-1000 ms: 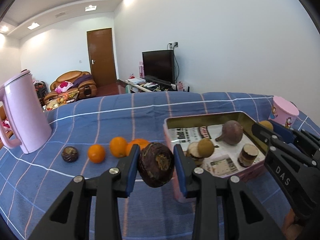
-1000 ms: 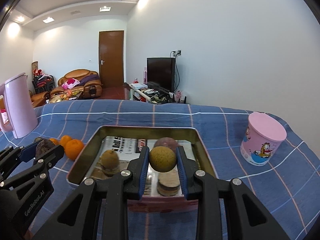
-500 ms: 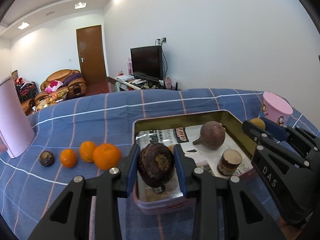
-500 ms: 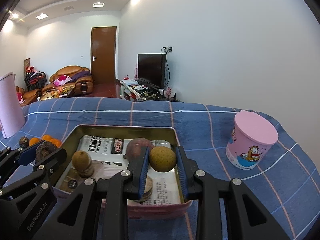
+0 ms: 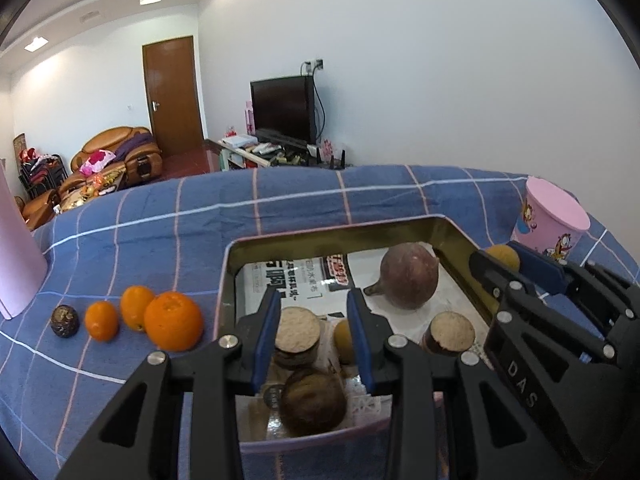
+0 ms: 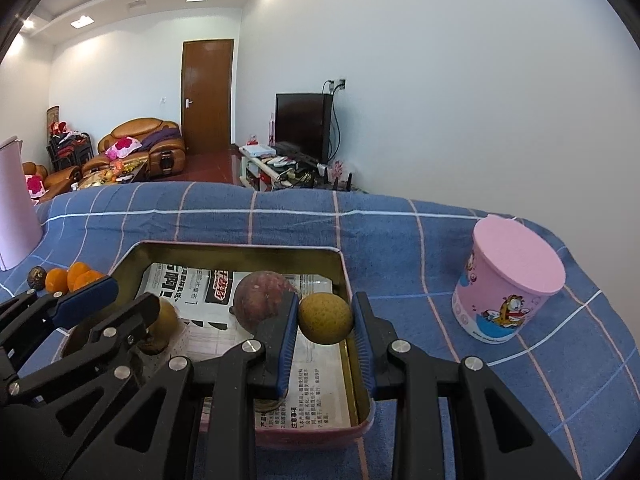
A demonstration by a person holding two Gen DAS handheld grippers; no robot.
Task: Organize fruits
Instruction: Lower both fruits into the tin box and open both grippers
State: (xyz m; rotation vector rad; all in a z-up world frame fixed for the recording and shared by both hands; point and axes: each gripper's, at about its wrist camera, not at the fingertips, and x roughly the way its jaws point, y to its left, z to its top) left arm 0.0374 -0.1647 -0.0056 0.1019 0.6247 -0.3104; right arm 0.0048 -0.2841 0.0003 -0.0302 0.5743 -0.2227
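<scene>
A paper-lined tin tray (image 5: 460,236) (image 6: 240,247) sits on the blue checked cloth. My left gripper (image 5: 314,314) is open above the tray's near end; a dark wrinkled fruit (image 5: 312,400) lies in the tray just below its fingers. A round purple fruit (image 5: 408,280) (image 6: 262,300), two cut halves (image 5: 298,328) (image 5: 450,330) and a small yellow-brown fruit (image 5: 344,340) also lie in the tray. My right gripper (image 6: 325,322) is shut on a yellow-green round fruit (image 6: 325,318) above the tray's right side.
Three oranges (image 5: 172,320) and a small dark fruit (image 5: 64,320) lie in a row left of the tray. A pink cartoon cup (image 6: 512,284) (image 5: 552,220) stands to the right. A pink jug (image 5: 16,248) stands far left.
My left gripper moved right over the tray, opened and let go of the dark wrinkled fruit, which now lies in the tray. My right gripper stayed shut on its fruit, shifting slightly right.
</scene>
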